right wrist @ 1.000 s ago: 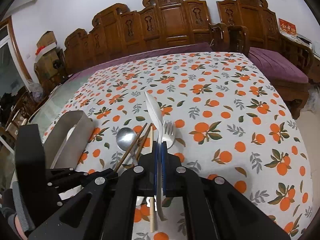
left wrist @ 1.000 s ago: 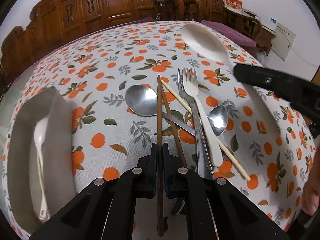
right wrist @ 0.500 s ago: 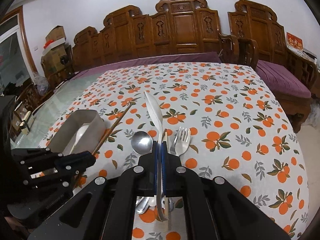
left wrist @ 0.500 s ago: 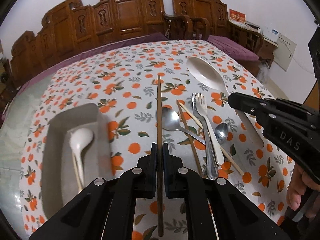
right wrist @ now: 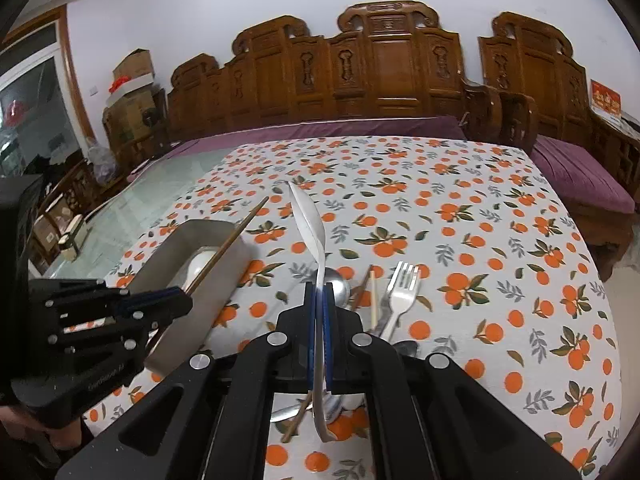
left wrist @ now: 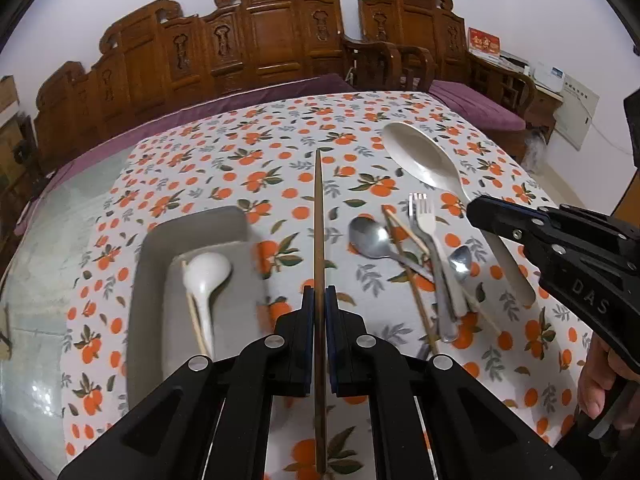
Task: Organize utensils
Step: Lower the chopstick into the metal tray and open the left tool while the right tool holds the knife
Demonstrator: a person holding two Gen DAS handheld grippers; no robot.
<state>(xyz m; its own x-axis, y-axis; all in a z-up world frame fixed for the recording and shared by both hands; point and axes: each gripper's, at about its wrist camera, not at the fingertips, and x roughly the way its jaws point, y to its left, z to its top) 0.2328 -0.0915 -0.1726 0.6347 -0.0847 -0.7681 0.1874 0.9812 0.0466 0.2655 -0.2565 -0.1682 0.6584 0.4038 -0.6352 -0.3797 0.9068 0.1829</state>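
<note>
Orange-patterned tablecloth (left wrist: 280, 152) carries a grey rectangular tray (left wrist: 148, 264) left of the left gripper (left wrist: 319, 304), clenched on a dark wooden chopstick (left wrist: 318, 208) pointing far, while the right gripper (right wrist: 319, 300) clamps a white plastic spoon (right wrist: 308, 220).

The dark wooden chopstick (left wrist: 319, 216) has lifted off the utensil pile. The large white plastic spoon (right wrist: 310, 232) rose higher above the surface, and the grey rectangular tray (left wrist: 152, 264) came into fuller view.
</note>
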